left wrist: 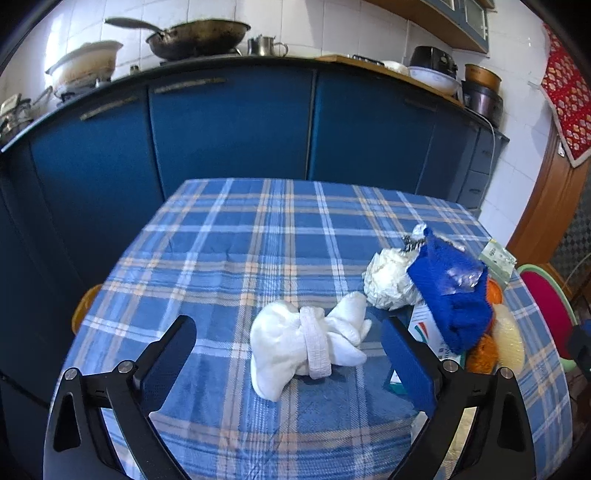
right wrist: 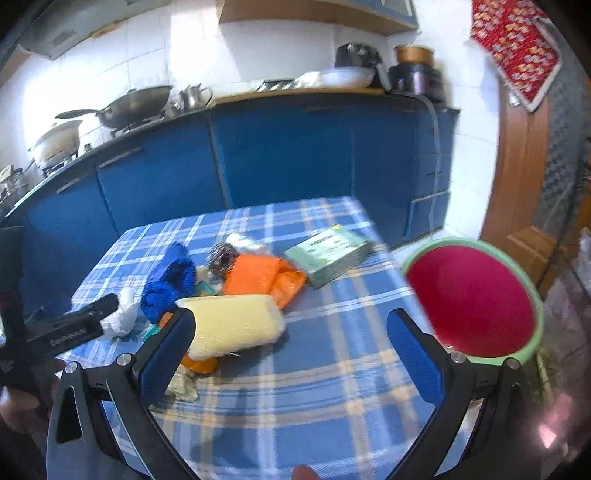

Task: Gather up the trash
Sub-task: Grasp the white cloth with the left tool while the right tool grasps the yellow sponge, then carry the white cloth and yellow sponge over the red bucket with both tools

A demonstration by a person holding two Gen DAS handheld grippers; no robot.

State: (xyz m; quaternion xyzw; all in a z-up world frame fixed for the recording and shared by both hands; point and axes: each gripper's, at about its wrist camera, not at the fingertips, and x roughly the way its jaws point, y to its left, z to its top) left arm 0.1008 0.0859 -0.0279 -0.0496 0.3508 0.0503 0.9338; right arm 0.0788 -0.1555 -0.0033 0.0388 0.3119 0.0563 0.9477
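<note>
Nearest, left gripper (left wrist: 288, 354): black arms with blue pads, spread wide apart, nothing between the pads; held low over the table, pointing toward the cabinets.
Left fingers: the pad on the view's left (left wrist: 168, 363) hangs over bare cloth; the one on the right (left wrist: 406, 365) is just beside a white printed carton (left wrist: 424, 325).
White bundle: a rolled white cloth tied with a white band (left wrist: 306, 343) lies on the table between the spread fingers, not touched.
Right gripper (right wrist: 290, 354): same build, jaws wide apart and empty, tilted down over the table's near part.
Right fingers: the left-side pad (right wrist: 166, 354) sits in front of a pale yellow foam sponge block (right wrist: 232, 325); whether it touches is unclear.
Table: blue plaid tablecloth with white and orange lines (left wrist: 229, 258).
Trash pile: crumpled white plastic wad (left wrist: 388, 277), blue knitted cloth (left wrist: 450, 295), orange mesh cloth (right wrist: 262, 277), steel wool scourer (right wrist: 221, 258), all bunched together, touching.
Green box: flat green-and-white cardboard box (right wrist: 328, 253), near the table's far edge, just beside the orange mesh.
Bin: round basin, red inside with a green rim (right wrist: 472, 299), off the table's right side.
Far: blue cabinet doors (left wrist: 229, 129); dark wok (left wrist: 195, 35) on the counter above.
</note>
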